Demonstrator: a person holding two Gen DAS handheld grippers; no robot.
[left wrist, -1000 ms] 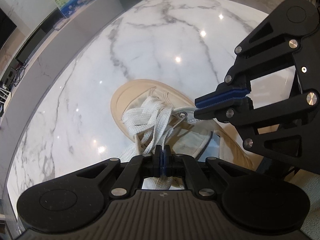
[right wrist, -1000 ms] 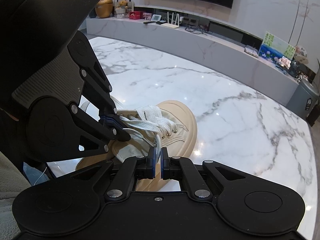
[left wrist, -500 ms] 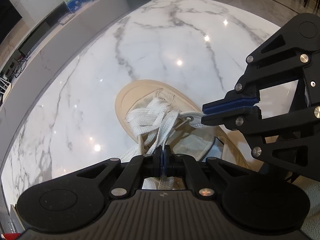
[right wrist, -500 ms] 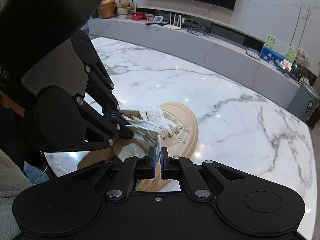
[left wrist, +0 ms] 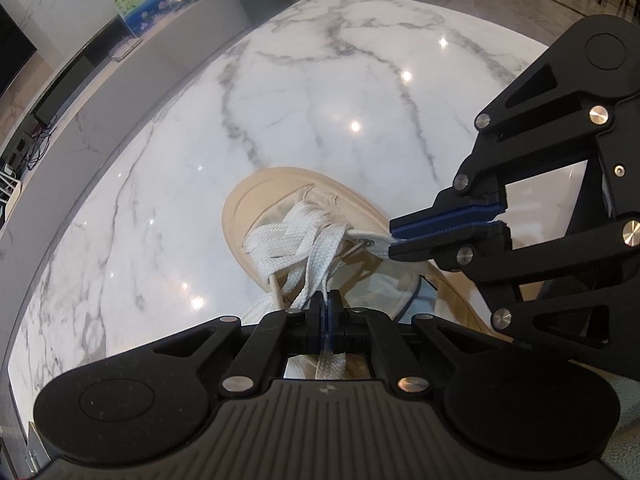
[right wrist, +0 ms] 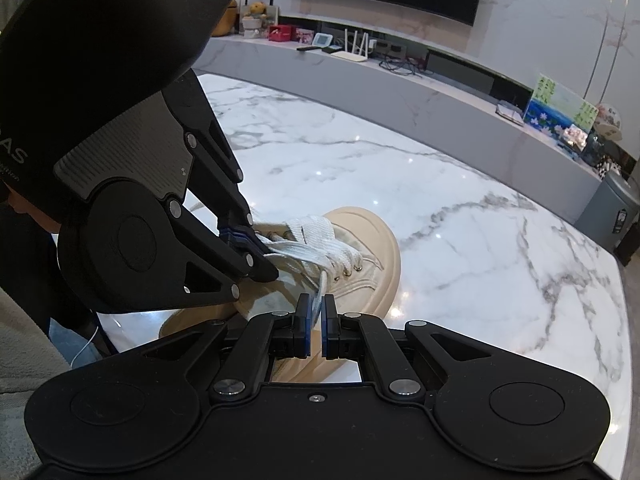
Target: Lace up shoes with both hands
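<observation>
A beige shoe [left wrist: 256, 200] with wide white laces [left wrist: 288, 236] stands on the white marble table [left wrist: 320, 92], toe pointing away. My left gripper [left wrist: 327, 312] is shut on one white lace end, which runs up from the crossings. My right gripper [left wrist: 394, 236] comes in from the right and is shut on the other lace end beside the eyelets. In the right wrist view the right gripper [right wrist: 316, 312] pinches a lace strand, the left gripper [right wrist: 262, 254] grips lace over the shoe [right wrist: 372, 240]. The shoe's heel is hidden behind the grippers.
A grey marble ledge [right wrist: 400, 84] with a router, cables, boxes and a picture card runs along the table's far side. A grey bin [right wrist: 608, 208] stands past the table corner. A person's clothing [right wrist: 24, 352] is at lower left.
Both grippers have lifted and drawn back a little with their lace ends, pulling the laces tauter. The right gripper has shifted slightly to the right. The shoe has stayed put.
</observation>
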